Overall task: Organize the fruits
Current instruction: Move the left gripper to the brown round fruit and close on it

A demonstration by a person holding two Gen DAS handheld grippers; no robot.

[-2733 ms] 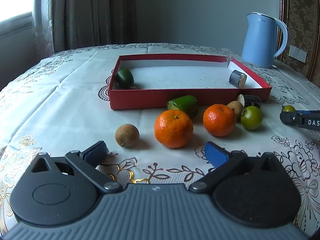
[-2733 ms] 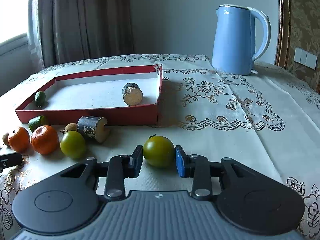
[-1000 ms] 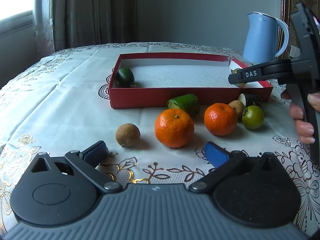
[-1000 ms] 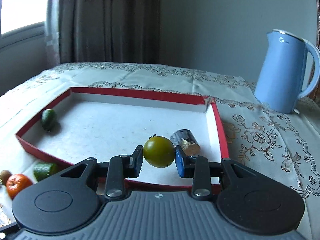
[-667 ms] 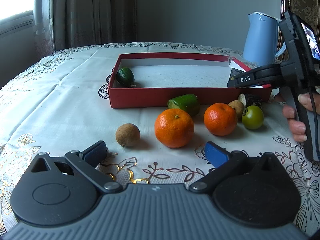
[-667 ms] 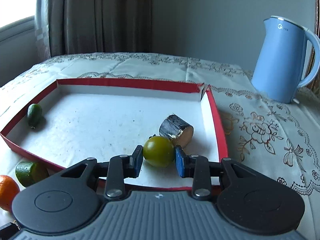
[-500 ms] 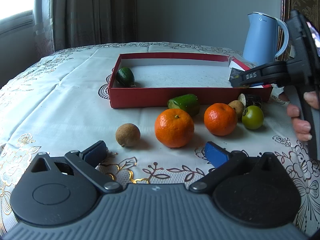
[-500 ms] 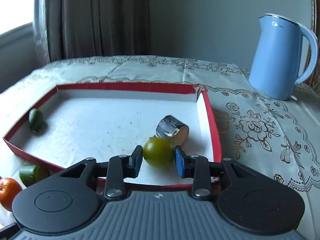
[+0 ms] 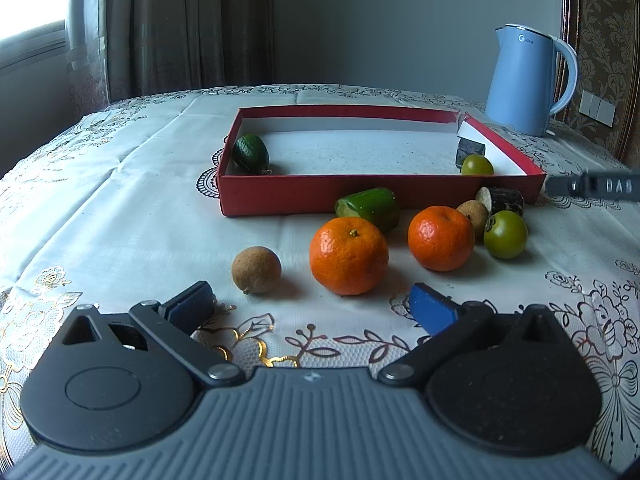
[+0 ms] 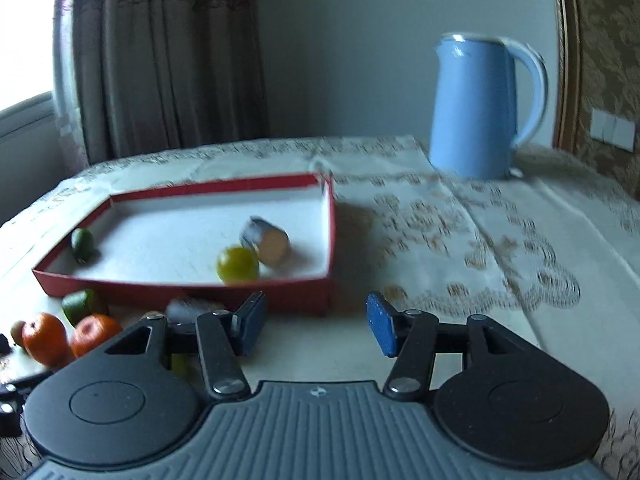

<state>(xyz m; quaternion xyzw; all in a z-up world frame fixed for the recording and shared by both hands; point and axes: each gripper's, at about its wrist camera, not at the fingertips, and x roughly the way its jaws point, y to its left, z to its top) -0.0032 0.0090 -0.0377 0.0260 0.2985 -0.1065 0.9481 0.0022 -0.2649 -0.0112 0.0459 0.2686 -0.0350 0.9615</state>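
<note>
Green fruit [image 10: 237, 264] now in red tray [image 10: 192, 293]

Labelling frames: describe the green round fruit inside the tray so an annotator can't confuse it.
Find the red tray in front of the blue kettle. In its kettle-side near corner a round yellow-green fruit sits against a dark cut cylinder. Its twin lies outside on the cloth; the tray's other green fruit is darker, oval, at the opposite end.

Soft daylight enters from a window [image 9: 32, 36] at far left, blown out to white. Fruit cast faint shadows rightward on the cloth [image 9: 120, 208]. The left wrist view is sharp; the right wrist view is motion-blurred throughout. Fisheye bends both pictures' edges, corners darkened.
</note>
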